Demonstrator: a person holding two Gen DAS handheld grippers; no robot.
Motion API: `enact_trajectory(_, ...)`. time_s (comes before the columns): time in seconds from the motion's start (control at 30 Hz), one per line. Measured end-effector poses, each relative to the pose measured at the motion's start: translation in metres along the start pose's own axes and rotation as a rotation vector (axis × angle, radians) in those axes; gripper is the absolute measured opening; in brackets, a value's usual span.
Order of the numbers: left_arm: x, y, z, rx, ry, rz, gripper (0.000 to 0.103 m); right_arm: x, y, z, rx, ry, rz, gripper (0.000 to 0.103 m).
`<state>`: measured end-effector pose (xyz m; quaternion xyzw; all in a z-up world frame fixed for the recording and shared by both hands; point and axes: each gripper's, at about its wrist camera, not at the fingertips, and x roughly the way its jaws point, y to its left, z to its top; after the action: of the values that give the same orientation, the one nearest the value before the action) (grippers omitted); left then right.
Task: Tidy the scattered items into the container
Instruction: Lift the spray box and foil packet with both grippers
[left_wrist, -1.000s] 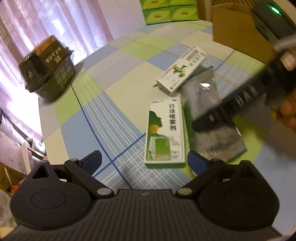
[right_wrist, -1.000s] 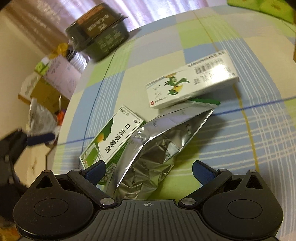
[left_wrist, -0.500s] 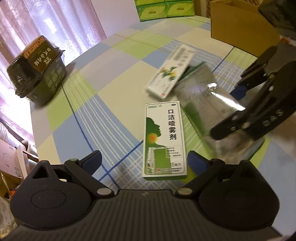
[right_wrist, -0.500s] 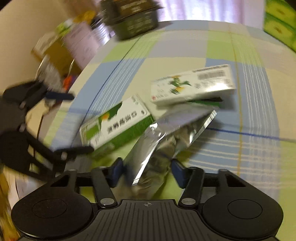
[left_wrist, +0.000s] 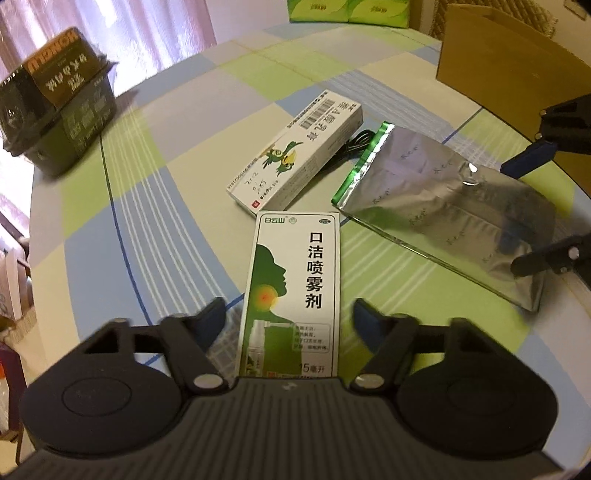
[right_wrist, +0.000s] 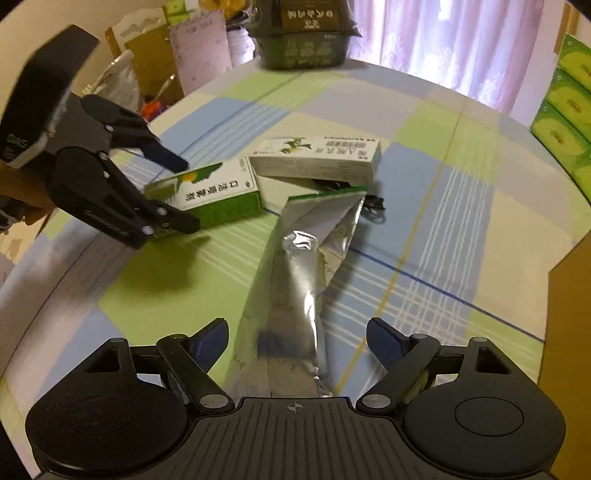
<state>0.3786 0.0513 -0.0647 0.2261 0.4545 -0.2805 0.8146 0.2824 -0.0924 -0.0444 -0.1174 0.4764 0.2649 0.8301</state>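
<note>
A: Where do the two tools sit?

B: The left gripper (left_wrist: 290, 314) has its jaws spread wide on either side of the near end of the green-and-white rectangular spray carton (left_wrist: 295, 291), not touching it as far as I can tell. The right gripper (right_wrist: 297, 338) has its jaws spread too, straddling the crinkled silver foil pouch with a green sealed edge (right_wrist: 295, 291); no contact is visible there either.

A: And the items?

B: All lie flat mid-desk on the checked green, blue and cream cloth (left_wrist: 155, 192). The spray carton's far end sits just beside the long white carton printed with a green bird and a barcode (left_wrist: 299, 151). A thin black cable (left_wrist: 351, 146) runs out from beside that white carton. The pouch's green edge lies near it.

A: The container?

B: The brown cardboard box (left_wrist: 491, 62) stands at the desk's far right corner, well apart from the items. A dark green wrapped package (left_wrist: 59, 99) rests near the far left edge.
</note>
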Motion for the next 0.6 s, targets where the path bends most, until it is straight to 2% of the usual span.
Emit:
enact_trajectory(0.03,0.001,-0.001,0.001,-0.004,0.008,0.003,0.053,0.002,0.000,0.001,0.007,-0.001,0.007,0.087)
enact_trajectory(0.17,-0.001,-0.008,-0.001,-0.013,0.024,0.017,0.052,0.013,0.003,0.010,0.013,-0.015,0.005,0.087)
enact_trajectory(0.27,-0.007,-0.016,-0.004,-0.010,0.025,0.002,0.050,0.025,0.005,0.019,0.010,0.018,0.022,0.087)
enact_trajectory(0.3,-0.008,-0.020,-0.006,-0.010,0.027,-0.005,0.050,0.030,0.006,0.021,0.007,0.036,0.023,0.081)
enact_trajectory(0.33,-0.010,-0.024,-0.008,-0.007,0.028,-0.012,0.050,0.033,0.006,0.023,0.005,0.052,0.023,0.070)
enact_trajectory(0.37,-0.012,-0.028,-0.011,-0.003,0.028,-0.016,0.050,0.036,0.007,0.023,0.000,0.070,0.019,0.053)
enact_trajectory(0.4,-0.014,-0.033,-0.014,0.000,0.028,-0.019,0.050,0.037,0.007,0.023,-0.012,0.075,0.006,0.049)
enact_trajectory(0.6,-0.029,-0.061,-0.032,-0.013,0.033,-0.041,0.050,0.015,0.007,-0.004,-0.072,0.118,0.028,0.045)
